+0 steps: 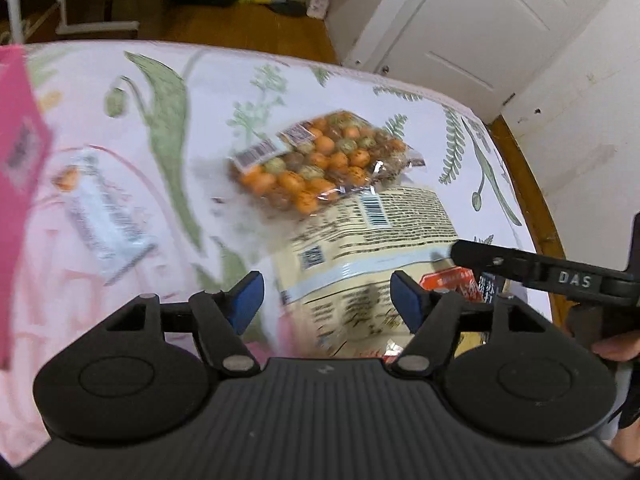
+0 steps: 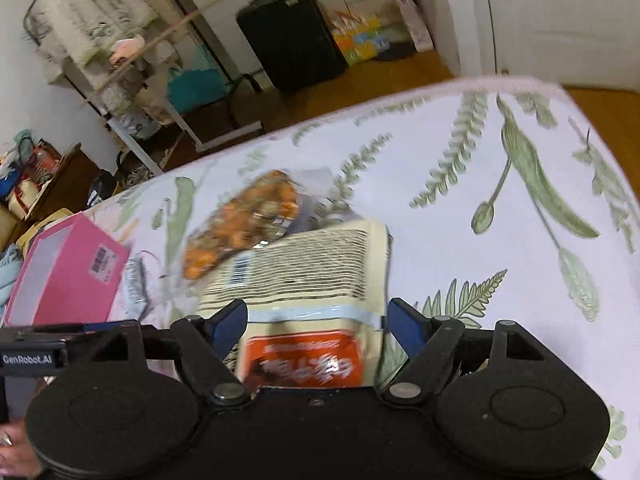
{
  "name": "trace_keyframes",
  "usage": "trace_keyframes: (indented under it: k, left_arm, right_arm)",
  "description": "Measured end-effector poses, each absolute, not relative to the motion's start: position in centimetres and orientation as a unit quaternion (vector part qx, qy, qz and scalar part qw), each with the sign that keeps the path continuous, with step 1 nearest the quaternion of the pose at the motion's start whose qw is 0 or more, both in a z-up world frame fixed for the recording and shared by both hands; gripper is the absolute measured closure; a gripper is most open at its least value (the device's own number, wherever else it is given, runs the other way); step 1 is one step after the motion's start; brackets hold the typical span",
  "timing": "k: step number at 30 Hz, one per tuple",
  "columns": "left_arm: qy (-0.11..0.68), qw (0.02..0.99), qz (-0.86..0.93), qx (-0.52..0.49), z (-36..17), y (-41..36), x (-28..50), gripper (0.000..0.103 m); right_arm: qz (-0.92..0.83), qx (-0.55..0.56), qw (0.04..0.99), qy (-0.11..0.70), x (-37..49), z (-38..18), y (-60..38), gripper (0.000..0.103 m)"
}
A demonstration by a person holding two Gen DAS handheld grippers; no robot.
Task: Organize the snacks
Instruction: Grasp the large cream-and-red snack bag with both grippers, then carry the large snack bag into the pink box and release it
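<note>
The left tool (image 1: 326,300) is held released, its blue pads (image 1: 247,298) spread wide, above a worktop covered by a leaf-patterned cloth (image 1: 208,80). A cream snack bag (image 1: 372,240) printed with dense text lies directly ahead of it and partly between the pads, though contact with either pad cannot be made out. Beyond the cream bag, overlapping its far end, a clear bag of orange and green balls (image 1: 320,164) is seen. To the left of the left tool a white wrapped bar (image 1: 104,220) lies flat on the cloth, and a pink box (image 1: 18,168) is seen blurred at the far left edge.

The right tool (image 2: 316,322) is likewise released, its pads wide apart. The cream snack bag (image 2: 312,268) runs between them, its orange-red label (image 2: 304,364) nearest the tool's body; whether the pads touch it cannot be told. The clear bag of balls (image 2: 244,220) lies ahead and slightly left, blurred. The pink box (image 2: 68,272) stands to the left, near the left tool's arm (image 2: 40,344), which is seen at the left edge.
</note>
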State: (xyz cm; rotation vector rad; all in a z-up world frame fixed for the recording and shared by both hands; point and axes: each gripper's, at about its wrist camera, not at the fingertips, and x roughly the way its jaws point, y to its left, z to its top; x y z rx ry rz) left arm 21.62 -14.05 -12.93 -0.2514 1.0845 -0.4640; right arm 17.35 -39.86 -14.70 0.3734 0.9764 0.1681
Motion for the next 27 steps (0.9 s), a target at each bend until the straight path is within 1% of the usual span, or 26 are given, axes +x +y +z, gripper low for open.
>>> trace_keyframes:
  k: [3,4,6,8,10,11,12,14,22,27]
  left_arm:
    - [0.527,0.810,-0.222,-0.128,-14.4,-15.3,22.6,0.034]
    - [0.541,0.798,-0.226,-0.141,-15.1,-15.5,22.9,0.034]
    - [0.563,0.775,-0.231,-0.174,-16.2,-15.6,23.1,0.034]
    - [0.560,0.778,-0.230,-0.167,-16.2,-15.9,22.8,0.034]
    - [0.556,0.782,-0.235,-0.156,-16.0,-16.2,22.5,0.034]
    - [0.558,0.779,-0.239,-0.157,-15.9,-16.3,22.3,0.034]
    - [0.557,0.779,-0.241,-0.155,-15.7,-16.4,22.1,0.034]
    - [0.556,0.782,-0.242,-0.146,-15.3,-16.2,21.5,0.034]
    - [0.566,0.766,-0.247,-0.177,-14.1,-13.8,18.7,0.033]
    - [0.551,0.784,-0.242,-0.155,-12.0,-12.4,17.0,0.033]
  right_arm:
    - [0.094,0.206,0.847,0.481,18.4,-16.4,-40.3,0.022]
    - [0.102,0.216,0.841,0.485,18.6,-16.9,-40.2,0.021]
    - [0.110,0.223,0.837,0.487,18.8,-17.4,-39.8,0.021]
    - [0.115,0.221,0.836,0.490,18.6,-17.5,-39.4,0.026]
    - [0.110,0.203,0.840,0.491,18.3,-17.2,-38.6,0.034]
    - [0.110,0.195,0.840,0.494,18.2,-16.9,-38.3,0.036]
    - [0.113,0.195,0.839,0.496,18.0,-16.7,-38.0,0.040]
    - [0.120,0.192,0.837,0.499,17.7,-16.3,-37.7,0.044]
    - [0.144,0.144,0.834,0.513,15.9,-14.1,-36.2,0.045]
    - [0.166,0.131,0.832,0.514,15.2,-12.5,-34.8,0.045]
